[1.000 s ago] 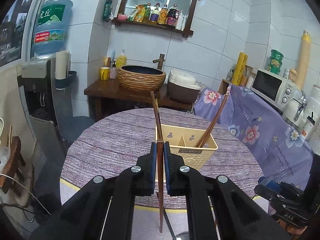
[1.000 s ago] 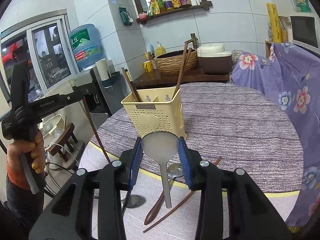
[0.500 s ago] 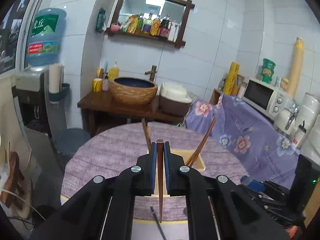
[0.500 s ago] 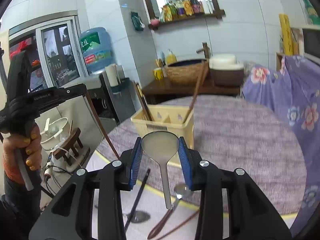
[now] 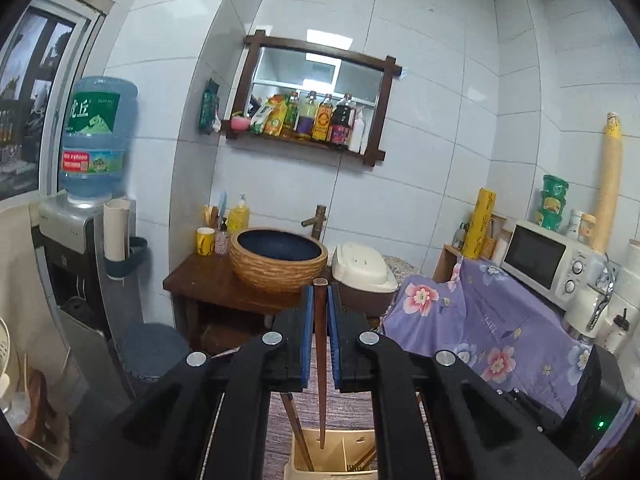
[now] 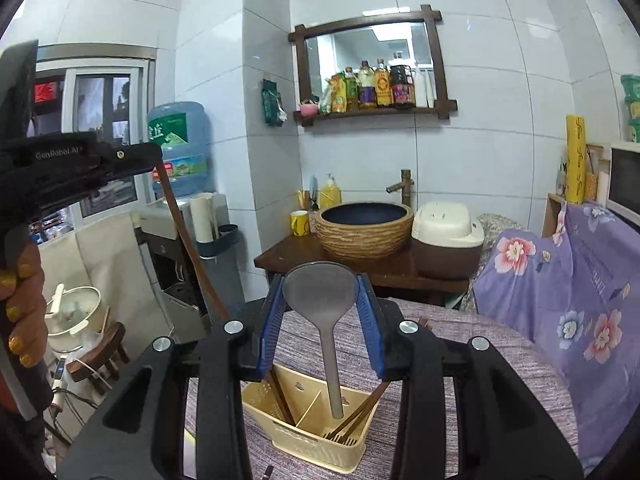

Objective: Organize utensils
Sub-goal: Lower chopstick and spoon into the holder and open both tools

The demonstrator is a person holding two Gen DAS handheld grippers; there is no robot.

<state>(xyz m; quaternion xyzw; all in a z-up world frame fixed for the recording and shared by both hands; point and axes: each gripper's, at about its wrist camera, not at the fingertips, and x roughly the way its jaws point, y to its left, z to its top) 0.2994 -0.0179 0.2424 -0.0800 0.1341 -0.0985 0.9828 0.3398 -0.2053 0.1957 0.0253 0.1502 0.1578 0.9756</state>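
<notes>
Pinching a dark wooden chopstick (image 5: 319,364) between its blue pads, the left claw (image 5: 319,300) holds the stick upright, its lower tip hanging over the yellow utensil caddy (image 5: 340,456) at 6 o'clock in the left wrist view. The right claw (image 6: 321,284) clamps the bowl of a grey spoon (image 6: 322,300) (handle pointing down), whose end hangs over the middle of the caddy (image 6: 304,436) at 6 o'clock in the right wrist view. More chopsticks (image 6: 280,396) lean inside the caddy's compartments. It stands on the purple woven tabletop (image 6: 460,360). At 9 o'clock in that view a hand (image 6: 20,312) grips the left claw's handle.
</notes>
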